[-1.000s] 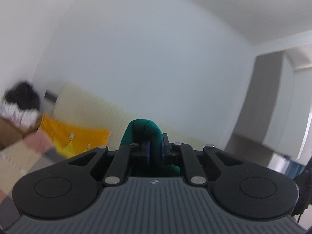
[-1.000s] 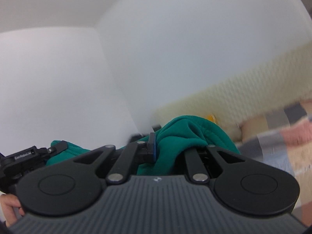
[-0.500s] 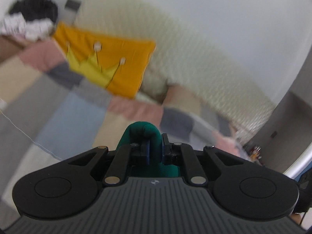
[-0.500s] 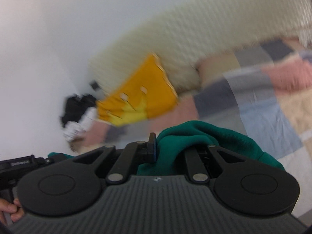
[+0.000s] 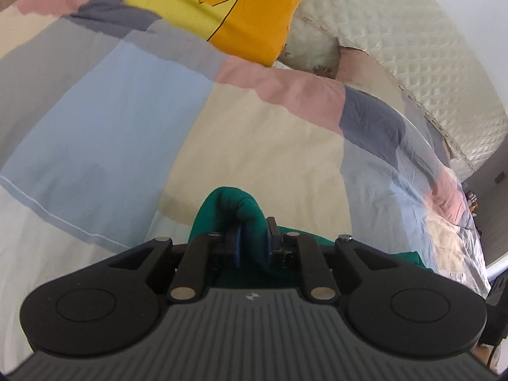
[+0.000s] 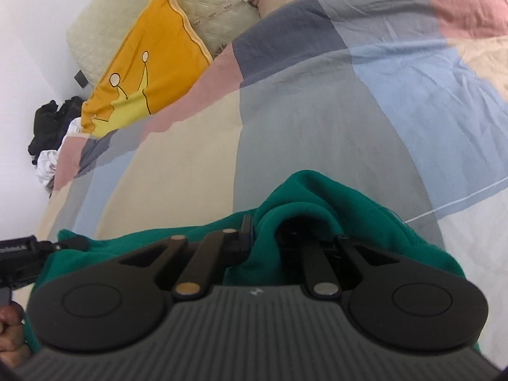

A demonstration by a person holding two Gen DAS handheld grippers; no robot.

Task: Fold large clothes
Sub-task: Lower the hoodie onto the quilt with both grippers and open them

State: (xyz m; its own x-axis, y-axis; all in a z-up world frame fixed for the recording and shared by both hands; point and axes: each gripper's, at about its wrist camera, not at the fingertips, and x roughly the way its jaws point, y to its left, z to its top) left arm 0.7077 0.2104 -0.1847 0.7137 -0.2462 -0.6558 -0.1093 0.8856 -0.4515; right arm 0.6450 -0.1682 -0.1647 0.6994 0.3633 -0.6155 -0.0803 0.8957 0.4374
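Observation:
A dark green garment (image 5: 231,212) bulges up between the blue pads of my left gripper (image 5: 253,238). Its jaws are opening, and the cloth still fills the gap between them. My right gripper (image 6: 270,228) is shut on another fold of the same green garment (image 6: 317,197), which drapes over and hides its right finger. In the right wrist view the cloth stretches left toward the other gripper's black body (image 6: 19,250). Both grippers point down at a patchwork bedspread (image 5: 254,133) just below them.
An orange pillow with a yellow crown (image 5: 228,6) lies at the head of the bed against a cream quilted headboard (image 5: 412,47). Dark and white clothes (image 6: 50,127) are piled beside the bed by the wall. A hand (image 6: 9,327) shows at the lower left.
Both grippers have swung down from facing the white wall to facing the bedspread, carrying the green garment with them. The left jaws stand slightly wider apart than before.

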